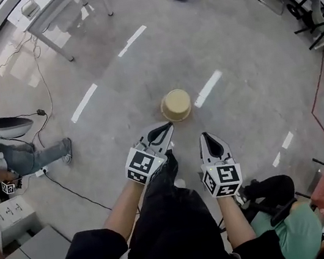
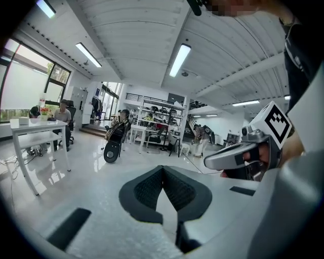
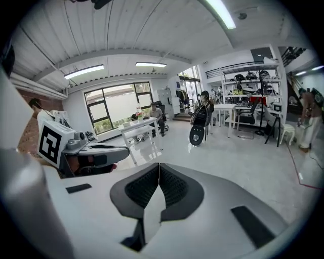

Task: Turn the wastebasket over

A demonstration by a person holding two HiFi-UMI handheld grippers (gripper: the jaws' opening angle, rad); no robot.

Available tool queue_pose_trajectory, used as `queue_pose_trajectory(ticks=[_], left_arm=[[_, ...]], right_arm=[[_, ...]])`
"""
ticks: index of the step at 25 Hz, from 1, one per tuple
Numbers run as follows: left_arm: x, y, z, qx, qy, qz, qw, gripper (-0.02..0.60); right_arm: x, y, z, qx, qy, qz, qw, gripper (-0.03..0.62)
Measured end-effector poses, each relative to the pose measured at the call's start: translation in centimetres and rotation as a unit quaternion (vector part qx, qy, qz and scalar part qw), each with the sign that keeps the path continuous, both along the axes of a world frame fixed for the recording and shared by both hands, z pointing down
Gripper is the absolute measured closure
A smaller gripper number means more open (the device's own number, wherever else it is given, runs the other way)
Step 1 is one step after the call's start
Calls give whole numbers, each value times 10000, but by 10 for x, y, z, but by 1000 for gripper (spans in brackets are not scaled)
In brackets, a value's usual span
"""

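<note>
Matt plastic wastebasket (image 1: pixel 175 105), glossy smooth floor (image 1: pixel 239 38)

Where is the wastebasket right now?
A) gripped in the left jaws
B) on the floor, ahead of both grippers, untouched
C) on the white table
B: the wastebasket stands on the floor, just beyond the left gripper and the right gripper, both shut and empty.

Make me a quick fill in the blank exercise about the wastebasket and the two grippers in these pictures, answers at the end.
The round beige wastebasket stands on the ___. The left gripper has its fingers ___, with nothing between them. The right gripper also holds ___. In the head view, the gripper nearer the wastebasket is the ___ one.
Missing words: floor; shut; nothing; left.
</note>
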State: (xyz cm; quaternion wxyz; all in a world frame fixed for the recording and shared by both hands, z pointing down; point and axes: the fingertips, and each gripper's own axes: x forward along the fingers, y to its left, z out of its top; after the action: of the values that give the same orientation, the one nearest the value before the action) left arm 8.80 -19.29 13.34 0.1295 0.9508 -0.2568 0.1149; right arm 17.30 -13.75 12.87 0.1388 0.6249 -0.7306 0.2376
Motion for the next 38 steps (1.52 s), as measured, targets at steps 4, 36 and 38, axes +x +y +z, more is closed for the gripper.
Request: queue_pose_trajectory(ticks=[4, 36, 38], left_arm=[[19, -55, 23, 65, -137, 126, 9998, 577], [43, -158, 526, 241, -323, 292, 9988, 575], [45, -160, 549, 255, -300, 284, 9988, 574]], right_arm=[[26, -52, 15, -13, 96, 168, 9998, 583], [85, -158, 515, 409, 772, -597, 9944, 582], [90, -160, 540, 381, 862, -667, 9933, 582]])
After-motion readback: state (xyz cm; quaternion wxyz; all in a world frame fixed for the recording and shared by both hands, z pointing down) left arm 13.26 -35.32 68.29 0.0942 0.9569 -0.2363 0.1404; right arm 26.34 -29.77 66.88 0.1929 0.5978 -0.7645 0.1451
